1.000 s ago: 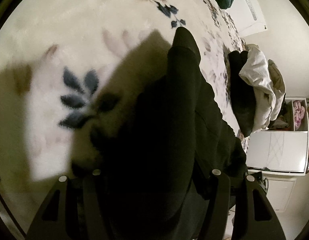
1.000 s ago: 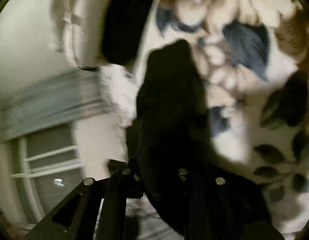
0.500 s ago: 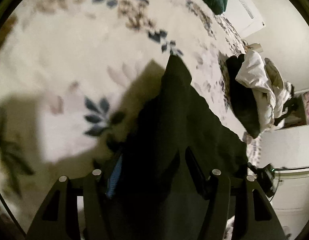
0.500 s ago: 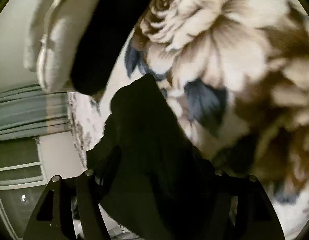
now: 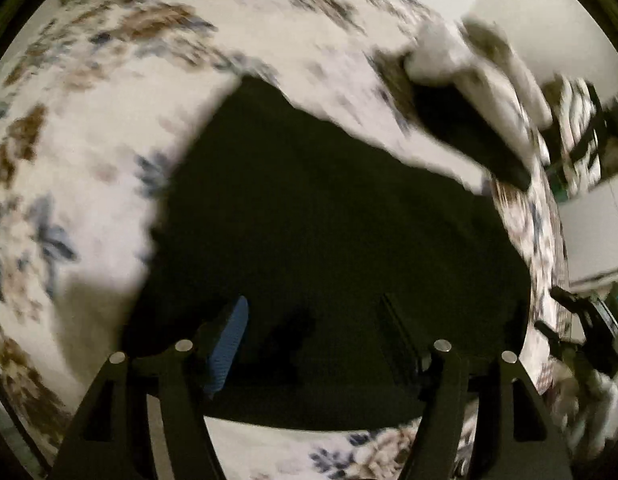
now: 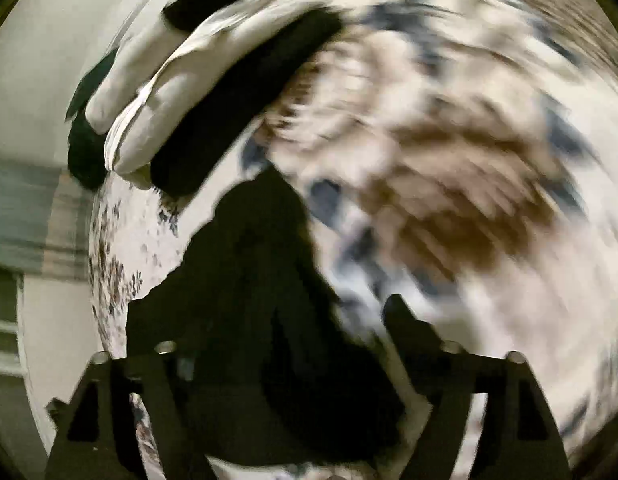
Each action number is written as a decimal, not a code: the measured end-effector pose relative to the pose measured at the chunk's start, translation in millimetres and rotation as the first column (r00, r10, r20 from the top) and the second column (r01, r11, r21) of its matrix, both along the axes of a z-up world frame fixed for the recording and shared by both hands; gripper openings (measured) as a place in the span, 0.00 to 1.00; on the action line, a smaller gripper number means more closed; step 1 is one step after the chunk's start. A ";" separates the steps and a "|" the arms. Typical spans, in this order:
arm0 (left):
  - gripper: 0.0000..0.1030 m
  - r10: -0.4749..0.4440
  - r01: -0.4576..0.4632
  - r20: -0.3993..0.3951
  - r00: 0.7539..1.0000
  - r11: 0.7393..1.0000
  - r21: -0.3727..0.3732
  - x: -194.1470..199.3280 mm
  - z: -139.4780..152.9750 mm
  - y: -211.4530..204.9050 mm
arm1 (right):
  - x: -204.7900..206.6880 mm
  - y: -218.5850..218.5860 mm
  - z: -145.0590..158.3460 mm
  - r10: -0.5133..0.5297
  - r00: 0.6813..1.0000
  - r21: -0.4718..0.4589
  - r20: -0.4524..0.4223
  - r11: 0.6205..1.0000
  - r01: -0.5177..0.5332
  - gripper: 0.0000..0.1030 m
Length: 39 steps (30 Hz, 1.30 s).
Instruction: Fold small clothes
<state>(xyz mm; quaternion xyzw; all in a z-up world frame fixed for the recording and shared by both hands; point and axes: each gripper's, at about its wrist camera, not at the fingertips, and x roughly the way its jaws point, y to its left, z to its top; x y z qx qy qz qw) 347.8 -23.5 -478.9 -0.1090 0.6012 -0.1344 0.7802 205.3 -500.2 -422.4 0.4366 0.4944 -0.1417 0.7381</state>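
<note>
Garment [image 5: 329,240], dark, matte, soft knit look, lies flat on bed [image 5: 109,160] as a broad wedge with one pointed corner toward top left and a straight hem near the lower edge of the left view. Bed cover pale, fuzzy, printed with brown and blue flowers, blurred by motion. Left gripper [image 5: 313,340] above the garment, jaws opening, apart, blue ribbed pad on one finger; cloth lies below and between them, pads not pressing it as far as the dark frame shows. Right gripper [image 6: 309,340] jaws opening, set wide; garment [image 6: 261,300] shows as a dark lumpy tongue running up between them, tip toward centre, right finger clear of it, left finger lost against the black cloth. Pile [image 6: 197,80] of white and black clothes, creased and stacked, sits near the bed edge beyond the garment, apart from it. Same pile [image 5: 469,92] at upper right in left view. Bed edge runs just right of the garment there; open cover to the left and above
</note>
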 end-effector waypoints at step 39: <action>1.00 -0.120 0.132 -0.058 0.991 0.940 0.314 -9.6 -46.8 -78.0 | -40.6 65.9 -110.2 -0.379 0.924 0.250 0.048 0.900 0.356 0.77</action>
